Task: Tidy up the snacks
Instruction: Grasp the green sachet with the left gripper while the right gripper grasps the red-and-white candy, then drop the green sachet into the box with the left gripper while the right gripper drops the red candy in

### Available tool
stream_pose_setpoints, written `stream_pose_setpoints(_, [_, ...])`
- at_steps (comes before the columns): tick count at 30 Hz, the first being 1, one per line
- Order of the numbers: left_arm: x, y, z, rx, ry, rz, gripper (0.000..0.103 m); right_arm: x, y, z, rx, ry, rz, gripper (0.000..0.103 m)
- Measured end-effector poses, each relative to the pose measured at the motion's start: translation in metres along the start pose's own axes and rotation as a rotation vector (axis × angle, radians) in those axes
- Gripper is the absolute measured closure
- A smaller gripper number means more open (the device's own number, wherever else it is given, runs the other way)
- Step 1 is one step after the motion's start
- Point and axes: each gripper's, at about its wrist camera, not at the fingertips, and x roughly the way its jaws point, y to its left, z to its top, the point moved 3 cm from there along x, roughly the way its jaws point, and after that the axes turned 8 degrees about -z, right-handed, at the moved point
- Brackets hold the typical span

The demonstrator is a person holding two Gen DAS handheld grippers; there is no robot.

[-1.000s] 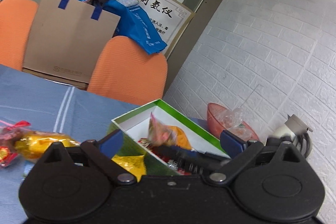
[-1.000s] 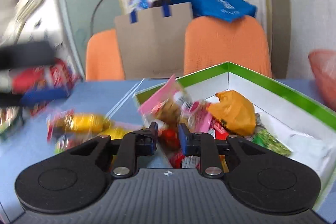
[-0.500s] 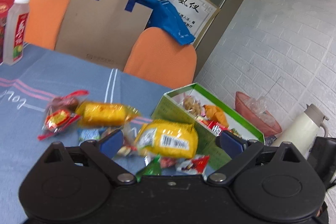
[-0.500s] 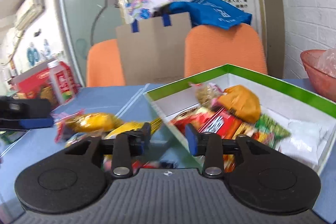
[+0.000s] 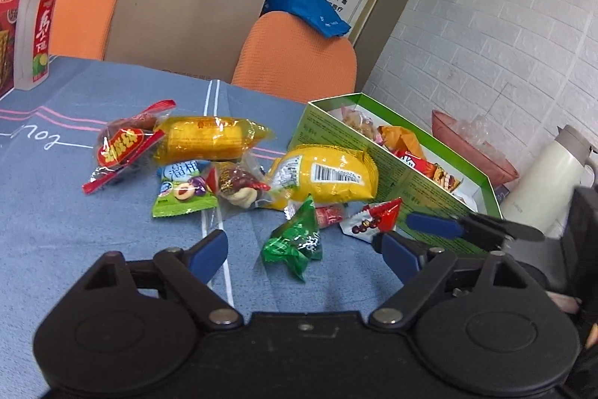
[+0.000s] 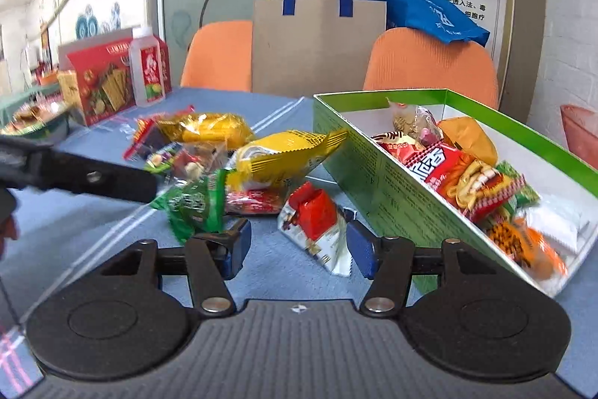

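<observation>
A green box holds several snack packets. Loose snacks lie on the blue tablecloth left of it: a yellow bag, a yellow roll pack, a green packet and a red-and-white packet. My left gripper is open and empty, with the green packet between its jaws, a little ahead. My right gripper is open and empty, with the red-and-white packet between its jaws.
A drink bottle and a red carton stand at the table's left. Two orange chairs and a cardboard bag stand behind. A pink bowl and a white kettle are right of the box.
My right gripper let a pink snack go into the box, opened, and moved back down to the loose snacks. My left gripper swung left from the box and lowered over the loose pile.
</observation>
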Motion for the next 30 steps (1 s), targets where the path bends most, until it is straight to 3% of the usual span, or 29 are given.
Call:
stream_pose_setpoints(3, [0.004, -0.003, 0.001, 0.018, 0.000, 0.005, 0.000, 0.016, 0.000, 0.002, -0.018, 0.032, -0.031, 0.010])
stream_pose_setpoints(4, [0.008, -0.004, 0.002, 0.030, 0.005, 0.005, 0.000, 0.021, 0.000, 0.002, -0.022, 0.043, -0.026, 0.018])
stream_pose_setpoints(6, [0.017, -0.005, 0.002, 0.049, 0.018, 0.009, 0.000, 0.029, 0.000, -0.001, -0.019, 0.086, -0.011, 0.024])
stream_pose_setpoints(11, [0.041, 0.000, 0.002, 0.057, 0.065, 0.016, 0.000, 0.017, -0.003, -0.008, 0.011, 0.084, 0.030, 0.048])
stream_pose_setpoints(13, [0.046, 0.002, 0.002, 0.050, 0.072, 0.017, 0.000, 0.011, -0.003, -0.011, 0.010, 0.083, 0.038, 0.049])
stream_pose_setpoints(14, [0.048, 0.003, 0.002, 0.045, 0.075, 0.018, 0.006, 0.009, -0.003, -0.012, 0.013, 0.079, 0.040, 0.051])
stream_pose_setpoints(16, [0.051, 0.004, 0.001, 0.040, 0.084, 0.015, 0.028, 0.008, -0.004, -0.014, 0.023, 0.075, 0.042, 0.051])
stream_pose_setpoints(17, [0.054, 0.005, 0.001, 0.038, 0.098, 0.008, 0.046, 0.009, -0.004, -0.014, 0.027, 0.073, 0.042, 0.052])
stream_pose_setpoints(20, [0.055, 0.008, -0.001, 0.009, 0.112, -0.026, 0.043, 0.008, -0.004, -0.013, 0.041, 0.074, 0.047, 0.053])
stream_pose_setpoints(23, [0.039, 0.005, 0.000, -0.033, 0.079, -0.055, 0.044, -0.004, -0.007, -0.014, 0.057, 0.056, 0.055, 0.054])
stream_pose_setpoints(30, [0.016, -0.043, 0.028, 0.009, 0.010, -0.194, 0.043, -0.057, -0.021, -0.001, 0.130, -0.099, 0.077, 0.054])
